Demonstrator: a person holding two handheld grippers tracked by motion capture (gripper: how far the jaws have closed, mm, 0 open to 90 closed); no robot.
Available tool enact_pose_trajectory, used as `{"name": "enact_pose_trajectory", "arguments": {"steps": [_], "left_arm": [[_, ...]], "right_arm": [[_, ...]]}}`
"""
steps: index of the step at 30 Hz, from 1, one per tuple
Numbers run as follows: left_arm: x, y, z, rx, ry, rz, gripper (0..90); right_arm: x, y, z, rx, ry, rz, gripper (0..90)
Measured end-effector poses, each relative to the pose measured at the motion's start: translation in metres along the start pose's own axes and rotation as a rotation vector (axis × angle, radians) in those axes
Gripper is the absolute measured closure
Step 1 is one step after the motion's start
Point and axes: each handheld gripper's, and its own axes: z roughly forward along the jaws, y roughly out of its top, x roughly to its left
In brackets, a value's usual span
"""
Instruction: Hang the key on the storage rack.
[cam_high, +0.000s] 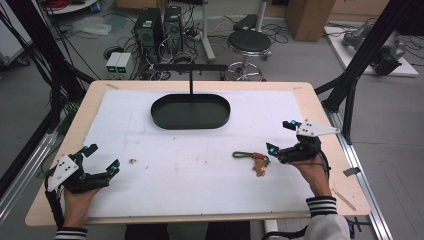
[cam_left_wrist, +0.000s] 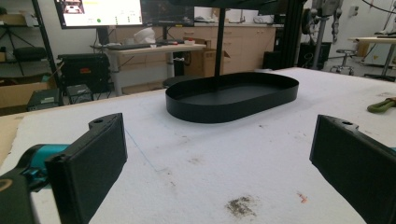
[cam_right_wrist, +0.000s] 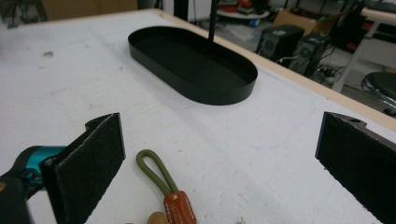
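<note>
Olive-green cord forms the loop of the small keychain (cam_high: 251, 157), and a short orange-brown sleeve and a tan tag are joined to it. I judge it very light and limp: the cord should bend easily, so it will hang down when lifted, and nothing on it looks fragile. The orange sleeve (cam_right_wrist: 179, 207) seems the best place to hold, because it is thicker and stiffer than the thin loop, and the felt-like pads should not slip on it. The flat tag may be hard to pick up from the cloth.

The keychain lies on the white cloth (cam_high: 200, 150) that covers the table, in the right half, well apart from the black oval tray (cam_high: 190, 111) at the far middle. The right gripper (cam_high: 281, 137) is just beside it, with the lower jaw tip almost at the tag end. In the right gripper view, the loop lies between the 2 jaws, nearer to the left one, and both jaws stand wide apart and hold nothing.

The left gripper (cam_high: 103, 157) rests at the near left of the cloth, far from the keychain. Its 2 jaws are also spread wide and empty, facing the tray.
</note>
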Motion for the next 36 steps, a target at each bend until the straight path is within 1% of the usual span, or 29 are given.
{"name": "enact_pose_trajectory", "arguments": {"steps": [1,2,3,4,5,6,7,8,10,11,13,14,15,16,17,18,19,22,25,27,28,30,31,33,35,36], "left_arm": [[0.000,0.000,0.000,0.001,0.000,0.000,4.4],[0.000,0.000,0.000,0.000,0.000,0.000,4.4],[0.000,0.000,0.000,0.001,0.000,0.001,4.4],[0.000,0.000,0.000,0.001,0.000,0.000,4.4],[0.000,0.000,0.000,0.000,0.000,0.001,4.4],[0.000,0.000,0.000,0.000,0.000,0.002,4.4],[0.000,0.000,0.000,0.001,-0.001,0.002,4.4],[0.000,0.000,0.000,0.001,-0.001,0.002,4.4],[0.000,0.000,0.000,0.001,-0.001,0.001,4.4],[0.000,0.000,0.000,0.001,-0.001,0.002,4.4],[0.000,0.000,0.000,0.001,-0.001,0.001,4.4],[0.000,0.000,0.000,0.001,-0.001,0.001,4.4],[0.000,0.000,0.000,0.001,-0.001,0.001,4.4],[0.000,0.000,0.000,0.001,-0.001,0.001,4.4],[0.000,0.000,0.000,0.002,-0.002,0.001,4.4],[0.000,0.000,0.000,0.001,-0.002,0.001,4.4],[0.000,0.000,0.000,0.001,-0.003,0.001,4.4],[0.000,0.000,0.000,0.002,-0.004,0.003,4.4],[0.000,0.000,0.000,0.002,-0.003,0.003,4.4],[0.000,0.000,0.000,0.003,-0.004,0.004,4.4],[0.000,0.000,0.000,0.003,-0.004,0.004,4.4],[0.000,0.000,0.000,0.003,-0.004,0.003,4.4],[0.000,0.000,0.000,0.002,-0.004,0.001,4.4],[0.000,0.000,0.001,0.003,-0.005,0.001,4.4],[0.000,0.000,0.001,0.004,-0.006,0.001,4.4],[0.000,0.000,0.001,0.005,-0.006,0.001,4.4]], "right_arm": [[0.000,0.004,0.002,0.019,0.014,-0.007,0.4],[0.000,0.004,0.002,0.019,0.014,-0.007,0.4],[-0.002,0.011,0.008,0.060,0.037,-0.033,0.4],[-0.002,0.011,0.008,0.060,0.037,-0.033,0.4],[-0.003,0.016,0.013,0.101,0.059,-0.055,0.4],[-0.003,0.016,0.013,0.101,0.059,-0.055,0.4],[-0.004,0.020,0.018,0.142,0.078,-0.070,0.4],[-0.004,0.020,0.018,0.142,0.078,-0.070,0.4],[-0.005,0.024,0.025,0.194,0.103,-0.096,0.4],[-0.005,0.026,0.030,0.234,0.120,-0.113,0.4],[-0.005,0.028,0.035,0.265,0.130,-0.133,0.4],[-0.005,0.028,0.035,0.265,0.130,-0.133,0.4],[-0.006,0.029,0.040,0.295,0.144,-0.157,0.4],[-0.006,0.029,0.040,0.295,0.144,-0.157,0.4],[-0.006,0.030,0.043,0.331,0.143,-0.172,0.4],[-0.006,0.030,0.043,0.331,0.143,-0.172,0.4],[-0.007,0.030,0.047,0.359,0.157,-0.188,0.4],[-0.008,0.031,0.049,0.372,0.170,-0.189,0.4],[-0.008,0.032,0.054,0.407,0.182,-0.205,0.5],[-0.008,0.033,0.060,0.445,0.188,-0.218,1.3],[-0.008,0.033,0.060,0.445,0.188,-0.218,1.3],[-0.007,0.032,0.064,0.469,0.202,-0.223,3.2],[-0.005,0.030,0.068,0.495,0.198,-0.233,3.2],[-0.004,0.028,0.073,0.526,0.203,-0.239,3.2],[-0.002,0.027,0.074,0.536,0.205,-0.232,3.5],[-0.002,0.027,0.076,0.551,0.209,-0.243,3.9]]}}
